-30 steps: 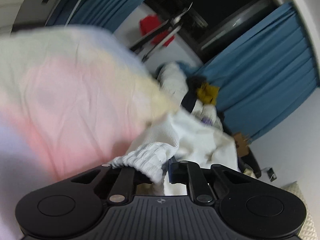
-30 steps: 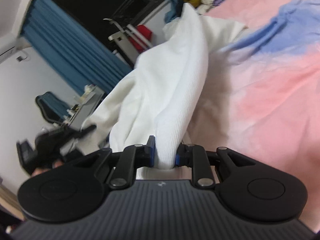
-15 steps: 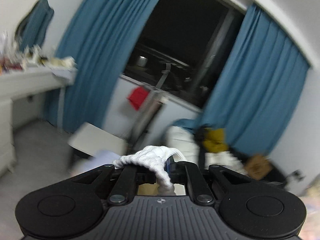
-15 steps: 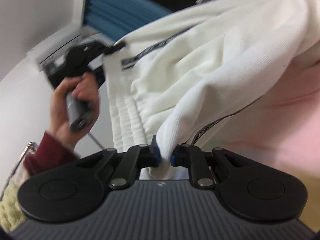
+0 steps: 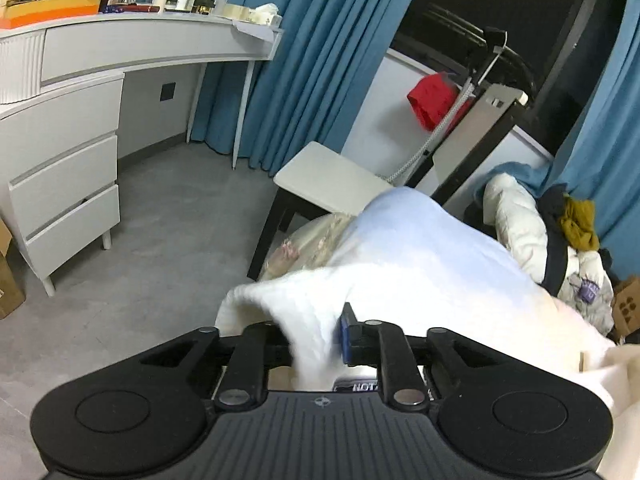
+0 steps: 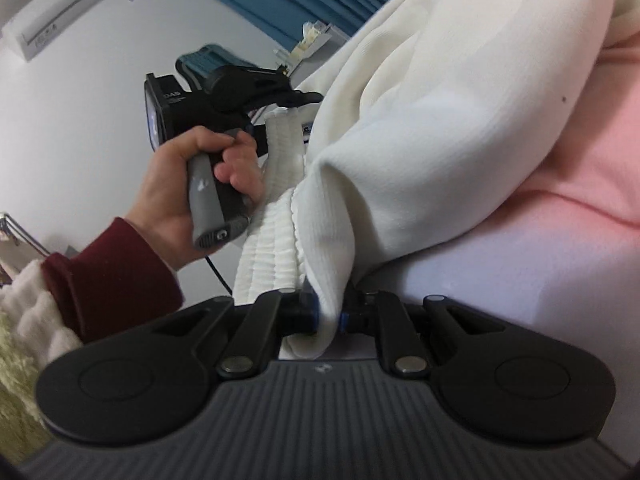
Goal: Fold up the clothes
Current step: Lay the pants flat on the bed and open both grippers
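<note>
While the right gripper (image 6: 328, 318) pinches a fold of the white ribbed garment (image 6: 420, 132) tight between its narrow jaws, the cloth runs up and away from it to the left gripper (image 6: 304, 98), seen in the right wrist view ahead and to the left, held in a hand (image 6: 180, 192) with a dark red sleeve (image 6: 108, 276). From the left gripper's own camera its jaws are opening, with the garment's gathered waistband (image 5: 312, 320) draped between the 2 fingers and over the left one; whether the pads press it there is blurred. Just ahead of the left gripper (image 5: 316, 340) and to its right lies the bed sheet (image 5: 420, 248), pale blue fading to white, and in the right wrist view the same sheet (image 6: 580, 168) shows pink and lilac to the right of that tool, with the garment lying across it. Beyond the left gripper stands a small white stool (image 5: 328, 180) with dark legs on a grey floor (image 5: 168, 232). Far to its left is a white dressing table (image 5: 100, 56) with 3 drawers, bottles and an orange box on top. Blue curtains (image 5: 320, 60) hang ahead beside a dark window, a red bag (image 5: 434, 100) hangs on a rack, and a heap of clothes (image 5: 560, 240) sits ahead to the right
</note>
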The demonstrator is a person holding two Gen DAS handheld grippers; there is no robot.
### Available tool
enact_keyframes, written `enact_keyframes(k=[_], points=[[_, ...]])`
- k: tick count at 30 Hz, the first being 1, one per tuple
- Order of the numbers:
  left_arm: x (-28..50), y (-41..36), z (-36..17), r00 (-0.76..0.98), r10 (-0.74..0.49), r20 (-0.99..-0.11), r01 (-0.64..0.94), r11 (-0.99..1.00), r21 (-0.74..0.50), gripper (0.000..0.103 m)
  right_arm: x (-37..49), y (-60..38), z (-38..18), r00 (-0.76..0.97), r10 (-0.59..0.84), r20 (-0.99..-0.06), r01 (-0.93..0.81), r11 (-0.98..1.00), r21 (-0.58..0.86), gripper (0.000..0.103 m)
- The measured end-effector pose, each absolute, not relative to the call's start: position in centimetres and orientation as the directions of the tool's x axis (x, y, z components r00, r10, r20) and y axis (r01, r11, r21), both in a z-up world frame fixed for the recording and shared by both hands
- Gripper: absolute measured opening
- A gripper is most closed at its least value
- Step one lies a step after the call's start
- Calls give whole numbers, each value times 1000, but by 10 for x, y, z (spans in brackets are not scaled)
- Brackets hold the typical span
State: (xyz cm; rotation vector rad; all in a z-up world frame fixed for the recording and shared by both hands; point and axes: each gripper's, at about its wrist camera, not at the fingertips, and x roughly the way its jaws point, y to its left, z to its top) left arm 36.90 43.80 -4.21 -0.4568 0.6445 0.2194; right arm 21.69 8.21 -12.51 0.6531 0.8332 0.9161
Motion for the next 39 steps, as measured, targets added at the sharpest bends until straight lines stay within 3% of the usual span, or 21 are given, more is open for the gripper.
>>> enact_keyframes(k=[3,4,5,7,9,11,17,26,33,39], points=[[344,434,-29,796,46,-603,-302,894,-332,31,217,78,-115,337,865,-372,-467,496,732,19],[332,432,-24,801,49,-597,-297,898,-325,41,217,76,-111,339,859,-385,-484,510,712,21],[316,430,-18,802,69,-593,-306,901,-309,51,213,72,-108,353,848,-396,-494,528,690,29],[287,422,-2,805,102,-584,-320,904,-282,59,203,63,-100,393,817,-422,-518,576,633,44],[258,411,19,812,129,-569,-329,907,-263,68,194,51,-89,444,781,-440,-536,625,568,73],[227,399,38,823,163,-545,-341,908,-243,78,181,38,-78,488,752,-444,-552,659,511,90],[146,338,85,852,154,-500,-287,937,-200,79,150,-22,-31,541,713,-446,-605,698,383,90],[58,189,127,896,31,-442,-111,981,-158,80,107,-129,34,708,601,-371,-561,797,221,90],[29,81,116,893,-61,-445,13,994,-109,82,98,-202,52,795,509,-328,-476,861,183,90],[35,31,84,877,-115,-467,71,991,-109,82,101,-242,45,829,453,-328,-418,891,175,90]])
